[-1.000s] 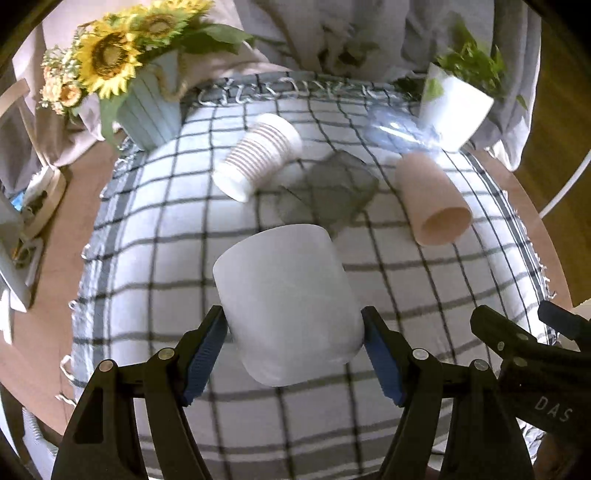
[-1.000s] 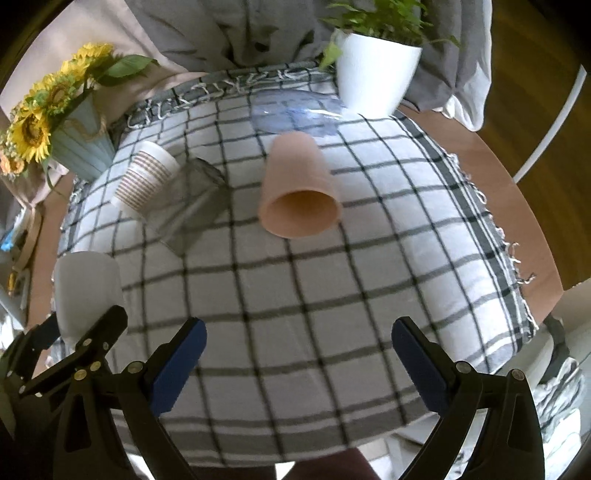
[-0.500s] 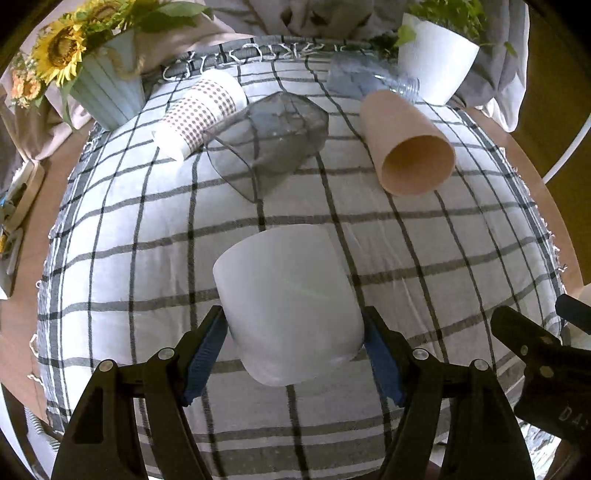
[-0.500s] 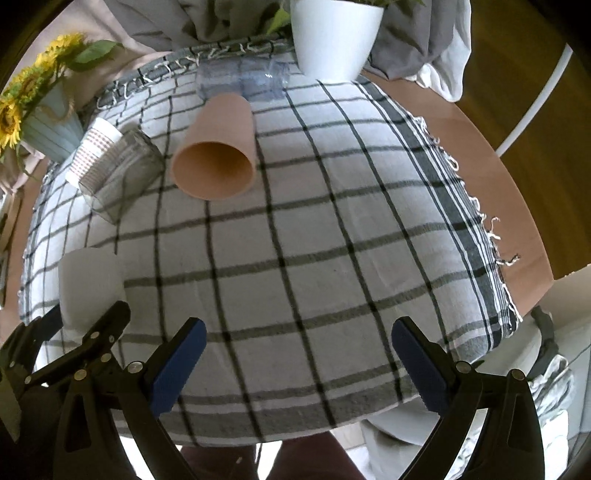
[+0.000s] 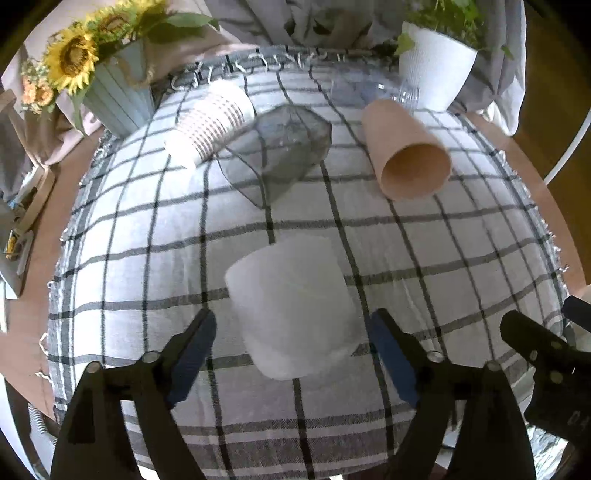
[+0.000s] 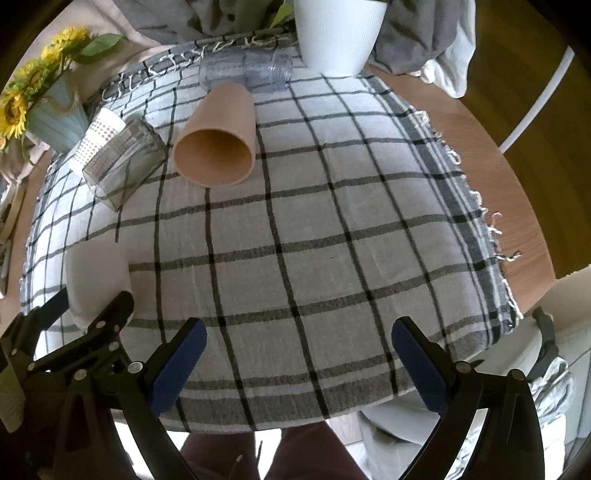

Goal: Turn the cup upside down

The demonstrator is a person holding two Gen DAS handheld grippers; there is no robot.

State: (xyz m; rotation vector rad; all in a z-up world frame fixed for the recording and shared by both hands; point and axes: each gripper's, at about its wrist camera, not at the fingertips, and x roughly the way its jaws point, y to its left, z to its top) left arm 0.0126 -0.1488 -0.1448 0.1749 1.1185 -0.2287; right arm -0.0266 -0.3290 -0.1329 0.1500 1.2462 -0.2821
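White cup (image 5: 291,306) seen upside down near table's front edge, betw. spread, empty pads of L gripper (image 5: 295,354); R gripper (image 6: 299,358) open, farther.

Right gripper (image 6: 298,363) (jaws wide) hovers over checked cloth (image 6: 332,240).

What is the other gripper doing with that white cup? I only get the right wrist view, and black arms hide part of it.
Observer: The left gripper is open. Its blue fingers stand clear of the white cup, with a gap on each side.
Operator: Is the cup touching anything else?
Observer: No. It sits alone on the checked cloth, well apart from the grey glass.
Operator: What grows in the white pot?
Observer: The white pot holds a leafy green plant.
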